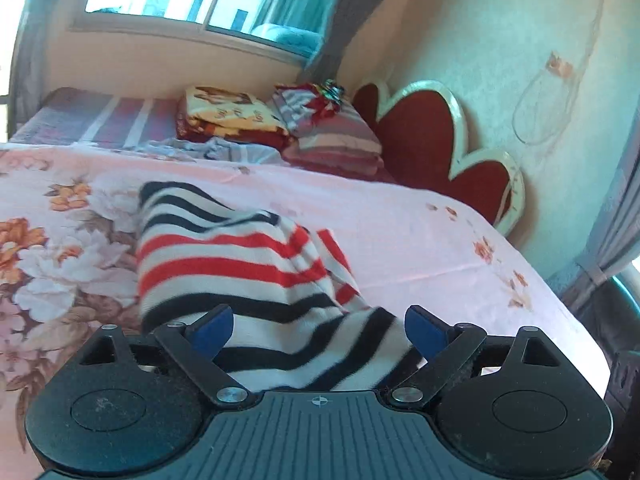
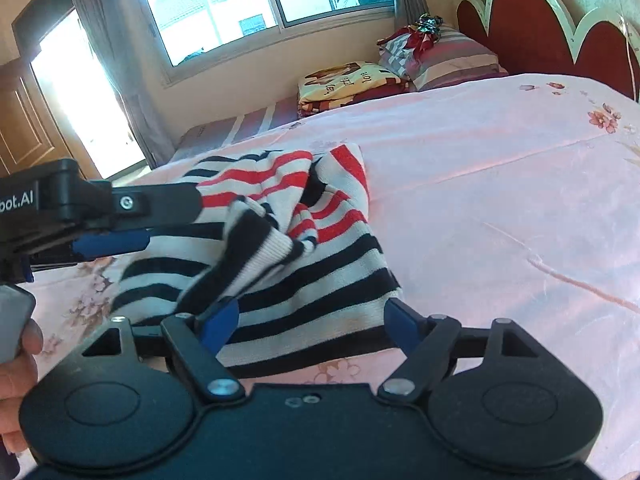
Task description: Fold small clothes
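Both claws gaping, gripping nothing: left gripper (image 1: 319,330) and right gripper (image 2: 313,323) straddling the striped knit top's (image 2: 304,264) near hem. Fold starting, likely; next, pinching that hem on the pink floral bedsheet (image 2: 500,184).

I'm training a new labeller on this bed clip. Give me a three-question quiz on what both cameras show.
1. True or false: the striped sweater lies flat and smooth on the pink bedspread.
2. Which hand-held gripper has sweater cloth between its open fingers: A) left hand-held gripper only, B) right hand-held gripper only, C) both?
3. Fill in: the folded blanket sits beside the striped ____, near the red headboard.

Key: 1 false, it is bunched. 2 C. 3 pillow.
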Motion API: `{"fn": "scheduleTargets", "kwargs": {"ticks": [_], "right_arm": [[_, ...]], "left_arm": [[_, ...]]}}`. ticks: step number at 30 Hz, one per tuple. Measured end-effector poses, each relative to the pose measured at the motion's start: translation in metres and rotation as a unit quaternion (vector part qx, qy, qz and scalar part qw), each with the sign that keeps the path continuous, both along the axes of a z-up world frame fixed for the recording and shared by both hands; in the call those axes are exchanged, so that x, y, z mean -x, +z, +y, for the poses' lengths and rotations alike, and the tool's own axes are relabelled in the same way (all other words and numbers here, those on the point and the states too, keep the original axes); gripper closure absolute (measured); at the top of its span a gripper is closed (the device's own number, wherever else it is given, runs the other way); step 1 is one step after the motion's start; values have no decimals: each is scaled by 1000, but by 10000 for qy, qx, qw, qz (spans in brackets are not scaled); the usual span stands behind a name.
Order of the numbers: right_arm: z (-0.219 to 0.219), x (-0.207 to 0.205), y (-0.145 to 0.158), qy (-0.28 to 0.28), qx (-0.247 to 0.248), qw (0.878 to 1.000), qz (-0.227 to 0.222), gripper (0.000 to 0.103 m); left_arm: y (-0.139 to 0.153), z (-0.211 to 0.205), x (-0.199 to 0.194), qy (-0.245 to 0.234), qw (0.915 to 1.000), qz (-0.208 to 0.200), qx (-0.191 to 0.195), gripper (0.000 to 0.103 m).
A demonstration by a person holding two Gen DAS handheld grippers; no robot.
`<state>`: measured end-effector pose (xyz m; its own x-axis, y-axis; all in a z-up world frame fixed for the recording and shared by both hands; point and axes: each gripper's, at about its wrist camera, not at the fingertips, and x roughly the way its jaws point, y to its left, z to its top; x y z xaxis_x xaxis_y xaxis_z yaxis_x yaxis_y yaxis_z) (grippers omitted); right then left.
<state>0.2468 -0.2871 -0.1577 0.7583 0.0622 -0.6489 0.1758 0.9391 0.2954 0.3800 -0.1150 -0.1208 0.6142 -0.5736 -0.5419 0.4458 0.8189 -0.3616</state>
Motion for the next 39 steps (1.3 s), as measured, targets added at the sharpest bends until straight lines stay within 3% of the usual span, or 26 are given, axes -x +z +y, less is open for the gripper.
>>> {"fn": "scheduleTargets", "kwargs": {"ticks": [5, 9, 11, 13, 14, 15, 17, 20, 22, 24, 26, 29, 30, 33, 36, 39], "right_arm": [[7, -18, -2, 304, -409, 9987, 8, 16], [-6, -49, -11, 176, -1399, 9900, 24, 16], [-10, -67, -18, 87, -1563, 9876, 118, 17], [-11, -84, -25, 32, -1538, 9878, 230, 24], [-11, -91, -27, 24, -1483, 9887, 212, 33], [-10, -95, -28, 12, -1374, 9903, 183, 52], [-9, -99, -27, -6, -1147, 9933, 151, 75], [-5, -88, -6, 176, -729, 9968, -268, 79], [-10, -76, 12, 197, -581, 9962, -617, 80], [-21, -67, 19, 117, -492, 9965, -668, 80], [-34, -62, 7, -86, -486, 9977, -474, 80], [-45, -62, -34, -215, -537, 9981, 218, 78], [-46, -59, -37, -208, -587, 9979, 171, 78], [-47, -50, -20, -221, -607, 9978, 140, 68], [-47, -30, -6, -309, -290, 9991, 27, 54], [-46, -13, -4, -299, -79, 9995, 78, 59]], "left_arm": [[-35, 53, -22, 1116, 9920, 96, -586, 11], [-64, 64, -29, 1354, 9874, 325, -751, 11], [-68, 61, -29, 1349, 9877, 274, -743, 11], [-69, 56, -28, 1339, 9874, 194, -817, 11], [-69, 55, -28, 1349, 9872, 205, -823, 11], [-69, 55, -28, 1365, 9871, 232, -809, 11], [-68, 55, -27, 1375, 9869, 238, -810, 11], [-63, 52, -24, 1337, 9875, 101, -829, 11], [-58, 49, -21, 1214, 9897, 19, -754, 11], [-57, 41, -19, 1048, 9920, 9, -702, 11], [-63, 28, -18, 871, 9929, 72, -805, 11], [-77, 11, -16, 633, 9927, 154, -1013, 10], [-78, 7, -13, 632, 9922, 95, -1073, 7], [-77, 7, -13, 656, 9918, 118, -1088, 5], [-75, 9, -11, 653, 9919, 179, -1073, 5], [-77, 6, -6, 593, 9913, 134, -1169, 5]]}}
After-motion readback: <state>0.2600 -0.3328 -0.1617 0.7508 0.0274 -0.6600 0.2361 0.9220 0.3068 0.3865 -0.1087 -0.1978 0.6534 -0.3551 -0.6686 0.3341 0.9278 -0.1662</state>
